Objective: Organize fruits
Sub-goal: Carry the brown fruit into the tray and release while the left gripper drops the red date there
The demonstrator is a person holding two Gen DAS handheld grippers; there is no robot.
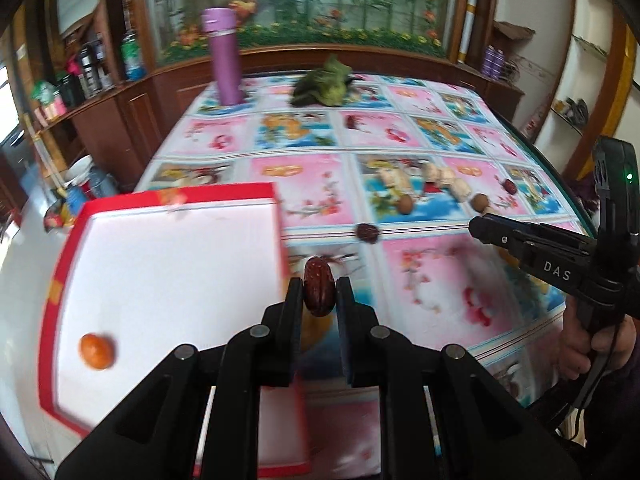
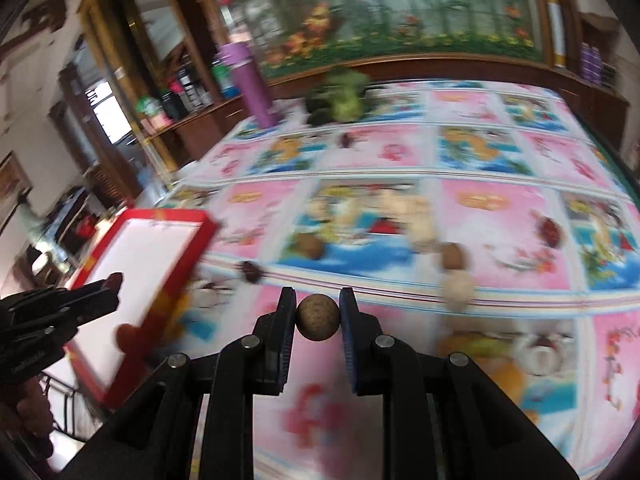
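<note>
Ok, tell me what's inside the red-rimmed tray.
One orange fruit lies on the white floor of the red-rimmed tray. The left gripper covers the tray's near right corner, so anything there is hidden.

- Box lid point(image 1: 64, 264), left of the frame: red rim, white inside.
- Small fruit point(image 1: 97, 351) in the lid's lower left: orange.
- Date point(image 1: 318, 286), centre: dark red, wrinkled.
- Round fruit point(image 2: 318, 317), centre: speckled tan.
- Tablecloth point(image 1: 420, 280): pink and blue cartoon squares.
- Flask point(image 1: 224, 58), upper left: purple.
- Grippers point(image 1: 318, 298) point(image 2: 318, 312): black.
</note>
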